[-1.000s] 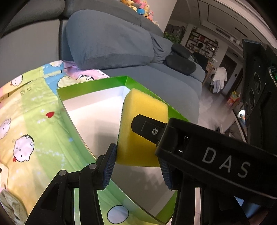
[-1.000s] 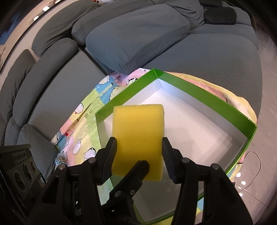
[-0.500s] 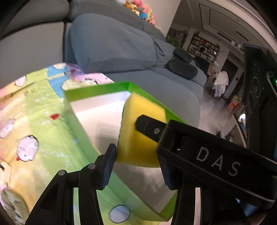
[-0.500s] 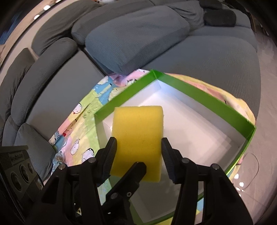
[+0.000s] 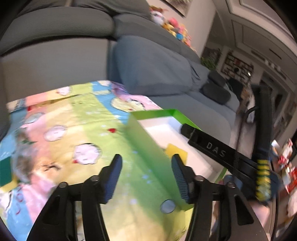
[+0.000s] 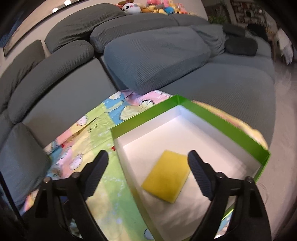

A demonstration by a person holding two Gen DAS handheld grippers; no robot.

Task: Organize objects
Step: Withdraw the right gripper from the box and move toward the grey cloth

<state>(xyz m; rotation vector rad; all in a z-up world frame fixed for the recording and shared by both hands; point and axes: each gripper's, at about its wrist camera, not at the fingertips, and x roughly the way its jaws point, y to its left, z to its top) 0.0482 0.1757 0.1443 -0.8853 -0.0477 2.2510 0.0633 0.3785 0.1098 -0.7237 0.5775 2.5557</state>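
A yellow sponge (image 6: 167, 178) lies flat on the white floor of the green-walled box (image 6: 222, 120). My right gripper (image 6: 149, 173) hovers above it with its jaws opening wide, and the pads do not touch the sponge. In the left wrist view only a corner of the sponge (image 5: 176, 153) shows over the box's near wall (image 5: 148, 148). My left gripper (image 5: 146, 176) is outside the box, over the cloth and that wall. Its jaws are opening with nothing between them. The right gripper's black finger (image 5: 213, 148) reaches over the box.
The box sits on a cartoon-print cloth (image 5: 74, 129) spread over a low surface. Grey sofa cushions (image 6: 157, 55) stand close behind it, with plush toys (image 6: 148, 7) along the back. Blurred clutter (image 5: 285, 166) lies on the floor at the right.
The sponge, held upright over the box before, now lies flat inside it. Both grippers have opened. The left gripper has swung left and up, out of the box.
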